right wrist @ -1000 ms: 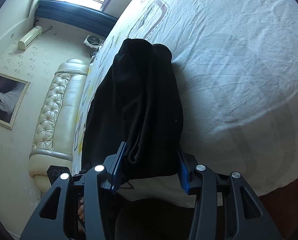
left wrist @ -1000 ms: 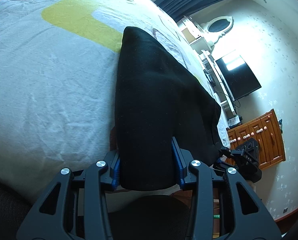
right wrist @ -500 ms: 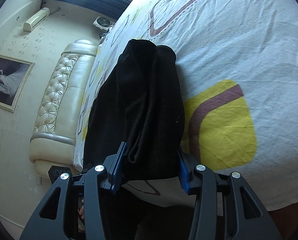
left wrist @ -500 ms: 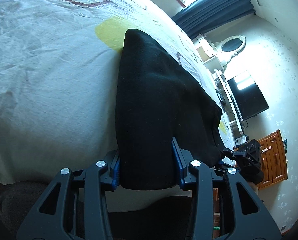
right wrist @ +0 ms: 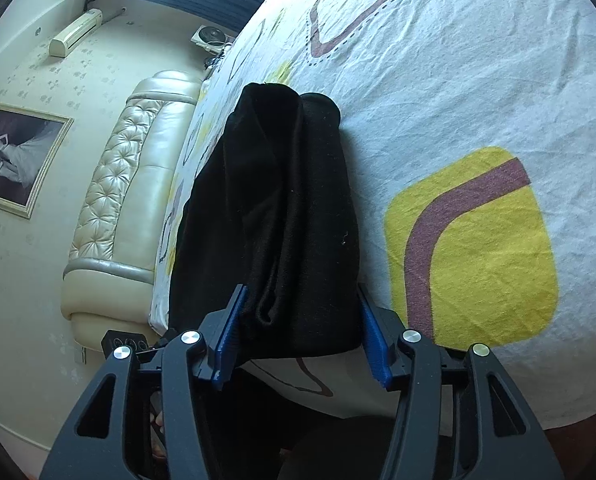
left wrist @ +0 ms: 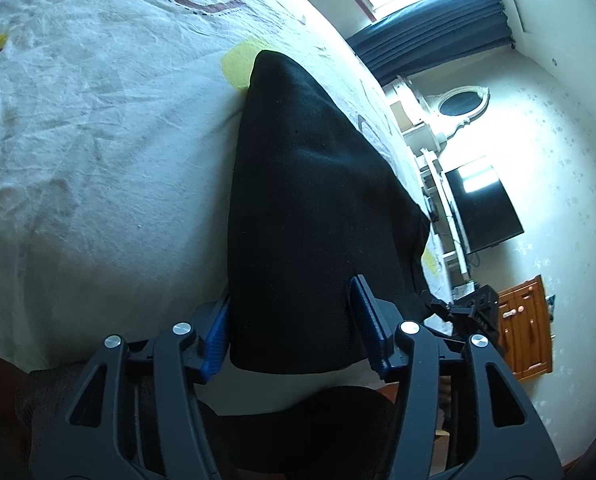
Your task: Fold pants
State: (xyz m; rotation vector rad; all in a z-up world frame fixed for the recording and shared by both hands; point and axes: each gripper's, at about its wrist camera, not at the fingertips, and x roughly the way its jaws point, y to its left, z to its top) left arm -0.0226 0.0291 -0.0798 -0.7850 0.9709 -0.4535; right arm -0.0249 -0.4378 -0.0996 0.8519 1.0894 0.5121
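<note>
- Left-wrist view showed the left gripper (left wrist: 293, 320) clamped on the black soft fabric pants (left wrist: 314, 216), above the white patterned bedsheet (left wrist: 97, 140).
- Right gripper (right wrist: 298, 332) likewise clamped them (right wrist: 289, 220); mid-fold carry, lowering evenly seemed next.

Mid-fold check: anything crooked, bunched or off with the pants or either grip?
Only one thing: in the right gripper the black pants sit bunched in uneven vertical folds, layers not flush. The left gripper holds a smooth, flat edge. Nothing looks off on the bed sheet.
</note>
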